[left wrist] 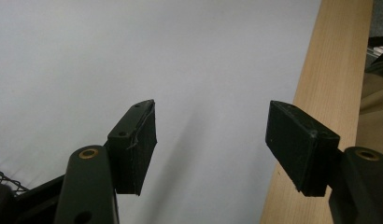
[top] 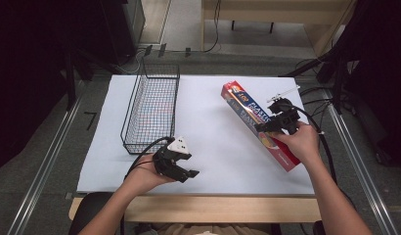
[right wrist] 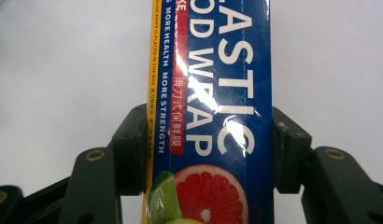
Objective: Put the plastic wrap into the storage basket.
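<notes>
Gripping the plastic wrap box [right wrist: 213,112], our right gripper [top: 276,124] is clenched across it, right of the wire basket [top: 152,105]. Our left gripper [top: 181,169] idles released near the basket's front. Next, we judge: carry the box into the basket.

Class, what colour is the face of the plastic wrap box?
Dark blue on the plastic wrap box, clearest in the right gripper view.

A long blue-and-red plastic wrap box [top: 257,125] lies diagonally on the table's right side, clamped mid-length.
</notes>
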Action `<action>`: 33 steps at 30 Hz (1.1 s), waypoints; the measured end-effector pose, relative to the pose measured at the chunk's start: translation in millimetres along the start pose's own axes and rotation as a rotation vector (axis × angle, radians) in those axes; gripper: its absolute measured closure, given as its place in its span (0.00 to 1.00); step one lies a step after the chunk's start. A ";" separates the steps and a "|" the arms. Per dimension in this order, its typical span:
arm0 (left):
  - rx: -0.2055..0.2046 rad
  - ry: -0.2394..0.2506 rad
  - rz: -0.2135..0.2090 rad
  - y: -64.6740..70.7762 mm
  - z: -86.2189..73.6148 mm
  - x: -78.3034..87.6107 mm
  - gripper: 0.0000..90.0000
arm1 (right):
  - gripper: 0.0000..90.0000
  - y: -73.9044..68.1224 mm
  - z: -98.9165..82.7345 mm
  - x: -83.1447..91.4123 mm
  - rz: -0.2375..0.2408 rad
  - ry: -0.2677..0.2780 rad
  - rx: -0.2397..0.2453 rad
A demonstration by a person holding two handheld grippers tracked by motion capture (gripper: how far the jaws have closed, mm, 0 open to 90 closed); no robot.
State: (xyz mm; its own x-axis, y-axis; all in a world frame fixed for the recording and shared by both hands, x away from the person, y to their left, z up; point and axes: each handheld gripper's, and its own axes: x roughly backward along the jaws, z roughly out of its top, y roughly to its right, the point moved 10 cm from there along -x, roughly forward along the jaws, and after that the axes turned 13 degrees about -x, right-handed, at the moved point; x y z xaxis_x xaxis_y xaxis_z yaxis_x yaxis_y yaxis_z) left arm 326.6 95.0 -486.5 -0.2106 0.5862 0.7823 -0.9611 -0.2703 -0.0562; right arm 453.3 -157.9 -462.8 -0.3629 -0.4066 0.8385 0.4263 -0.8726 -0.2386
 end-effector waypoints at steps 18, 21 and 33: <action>-0.031 0.038 0.004 -2.0 6.6 18.5 0.32 | 0.48 -58.2 -43.1 0.8 0.134 -0.068 0.248; -0.050 0.044 -0.006 -0.2 11.3 23.4 0.31 | 0.48 -62.1 -46.1 2.3 0.142 -0.071 0.268; -0.203 0.053 -0.047 3.2 59.8 58.8 0.23 | 0.48 -96.0 -71.0 18.3 0.234 -0.105 0.525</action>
State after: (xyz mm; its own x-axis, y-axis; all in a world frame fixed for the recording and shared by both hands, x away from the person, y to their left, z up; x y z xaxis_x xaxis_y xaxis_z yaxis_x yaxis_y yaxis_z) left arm 321.8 82.9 -403.6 -0.1691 0.6354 0.7535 -0.9852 -0.0860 -0.1485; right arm 346.9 -100.7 -459.3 -0.1372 -0.5197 0.8433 0.8484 -0.5010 -0.1708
